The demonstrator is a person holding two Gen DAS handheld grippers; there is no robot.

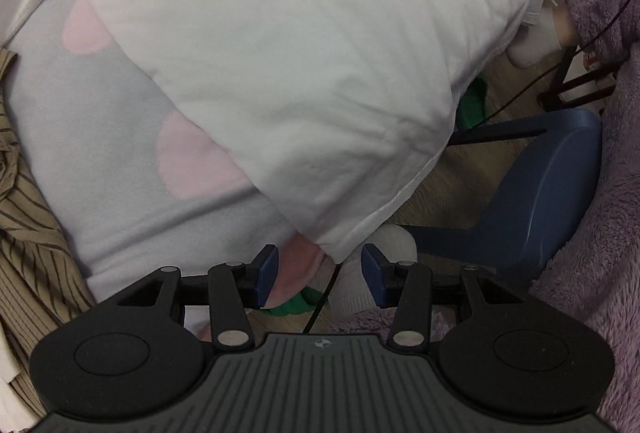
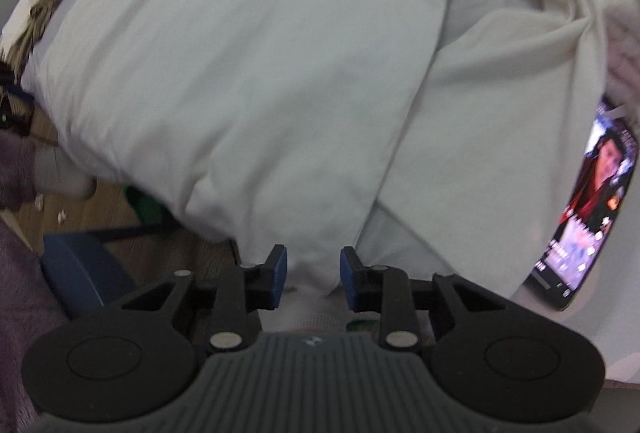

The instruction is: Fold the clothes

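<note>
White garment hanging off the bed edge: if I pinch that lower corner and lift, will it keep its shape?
Probably not. The white garment drapes in soft wrinkles over the grey blanket, so it looks floppy and light. Its corner sags between the open left gripper fingers, so expect it to droop and possibly slide off.

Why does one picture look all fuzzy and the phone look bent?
The right wrist view is smeared, so the white cloth shows soft folds, and the fisheye lens curves the lit phone near the edge. The left wrist view is sharper on the blue chair.
</note>
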